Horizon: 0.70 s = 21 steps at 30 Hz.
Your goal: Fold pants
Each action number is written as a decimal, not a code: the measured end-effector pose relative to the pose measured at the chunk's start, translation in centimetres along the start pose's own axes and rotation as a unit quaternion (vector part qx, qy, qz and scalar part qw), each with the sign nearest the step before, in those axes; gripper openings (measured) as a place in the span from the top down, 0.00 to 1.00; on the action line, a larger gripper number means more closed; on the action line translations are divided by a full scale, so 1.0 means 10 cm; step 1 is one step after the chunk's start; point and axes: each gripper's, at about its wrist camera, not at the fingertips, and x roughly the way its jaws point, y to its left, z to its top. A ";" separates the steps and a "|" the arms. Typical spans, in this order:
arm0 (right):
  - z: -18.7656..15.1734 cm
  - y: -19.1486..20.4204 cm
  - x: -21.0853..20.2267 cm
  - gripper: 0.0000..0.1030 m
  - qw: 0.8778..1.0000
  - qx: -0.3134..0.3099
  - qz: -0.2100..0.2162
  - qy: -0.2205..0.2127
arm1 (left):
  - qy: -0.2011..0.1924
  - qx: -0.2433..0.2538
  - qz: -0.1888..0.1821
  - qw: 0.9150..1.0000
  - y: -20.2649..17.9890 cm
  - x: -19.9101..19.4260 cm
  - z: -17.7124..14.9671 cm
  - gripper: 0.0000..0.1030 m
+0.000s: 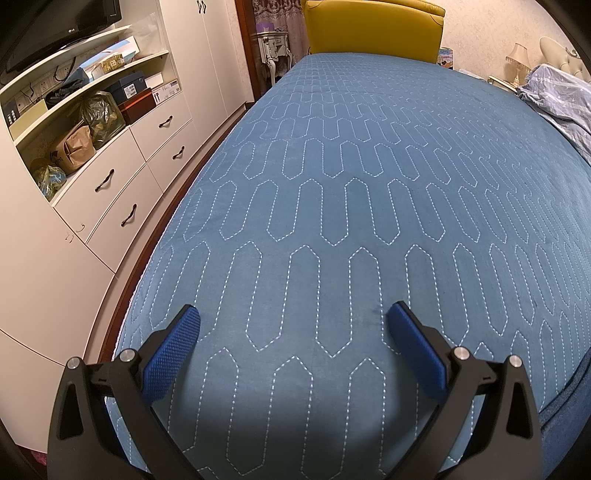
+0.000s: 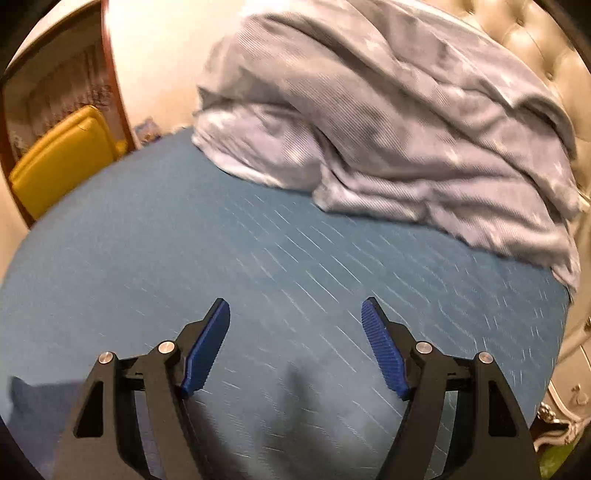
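Observation:
My left gripper [image 1: 293, 314] is open and empty, hovering over the near end of a blue quilted bedspread [image 1: 351, 177]. My right gripper [image 2: 295, 310] is open and empty above the same bedspread [image 2: 184, 236]; this view is motion-blurred. A dark blue piece of fabric shows at the lower right edge of the left wrist view [image 1: 569, 398] and at the lower left of the right wrist view [image 2: 40, 406]; I cannot tell whether it is the pants.
A rumpled grey-blue duvet [image 2: 388, 122] is heaped at the headboard end and also shows in the left wrist view [image 1: 557, 99]. A white cabinet with drawers and shelves [image 1: 110, 177] runs along the bed's left side. A yellow chair [image 1: 373, 29] stands beyond the far edge.

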 end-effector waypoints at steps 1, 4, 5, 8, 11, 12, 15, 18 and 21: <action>0.08 0.05 -0.02 0.31 1.000 0.000 0.006 -0.001 | 0.000 0.000 0.000 1.000 0.00 0.00 0.00 0.01; 0.52 0.22 -0.09 0.31 0.998 0.031 0.050 0.009 | 0.000 0.000 0.000 1.000 0.00 0.00 0.00 0.01; 0.72 0.28 -0.06 0.31 0.996 0.053 0.060 0.025 | 0.000 0.000 0.000 1.000 0.00 0.00 0.00 0.01; 1.17 0.39 0.11 0.30 0.989 0.119 0.074 0.052 | 0.000 0.000 0.000 1.000 0.00 0.00 0.00 0.01; 1.53 0.49 0.35 0.29 0.980 0.174 0.065 0.069 | 0.000 0.000 0.000 1.000 0.00 0.00 0.00 0.01; 1.60 0.50 0.44 0.29 0.976 0.194 0.061 0.074 | 0.000 0.000 0.000 1.000 0.00 0.00 0.00 0.01; 1.77 0.55 0.75 0.28 0.966 0.240 0.043 0.086 | 0.000 0.000 0.000 1.000 0.00 0.00 0.00 0.01; 1.84 0.66 1.10 0.28 0.961 0.262 0.023 0.085 | 0.000 0.000 0.000 1.000 0.00 0.00 0.00 0.01; 1.79 0.77 1.47 0.28 0.961 0.270 -0.003 0.067 | 0.000 0.000 0.000 1.000 0.00 0.00 -0.01 0.01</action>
